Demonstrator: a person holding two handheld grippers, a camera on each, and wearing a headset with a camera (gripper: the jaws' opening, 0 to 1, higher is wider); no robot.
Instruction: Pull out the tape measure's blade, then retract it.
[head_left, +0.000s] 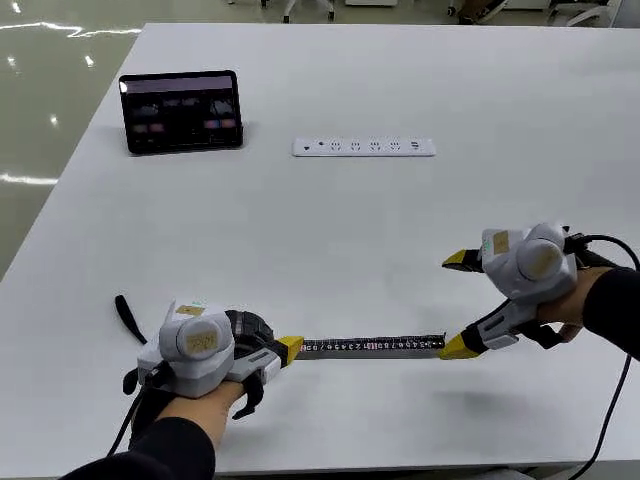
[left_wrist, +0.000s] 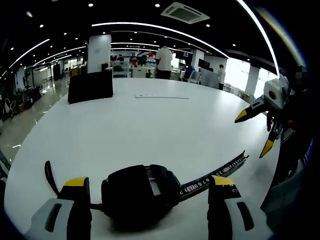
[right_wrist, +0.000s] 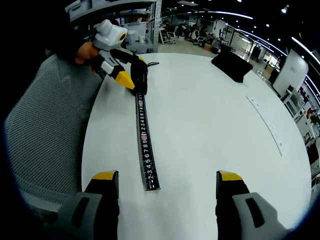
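- Left gripper view: our left gripper (left_wrist: 147, 180) gapes wide around a black plastic tape-measure case (left_wrist: 135, 195).
- Our right gripper (right_wrist: 166, 174) spreads wide astride its black blade (right_wrist: 144, 140); we read 2–9.

The right tongs (right_wrist: 166, 176) present 2 yellow-tipped jaws, spread wide apart. The blade (right_wrist: 145, 140) lies flat on the white table (right_wrist: 210, 130), scale side up. Its free end rests between the 2 jaws and touches neither. The blade runs away to the black tape measure case (right_wrist: 141, 75). There the left tongs (right_wrist: 129, 79), held in a hand (right_wrist: 86, 51), show 1 yellow tip against the case. A dark tablet (right_wrist: 230, 65) and a white power strip (right_wrist: 265, 120) lie well apart from the blade.
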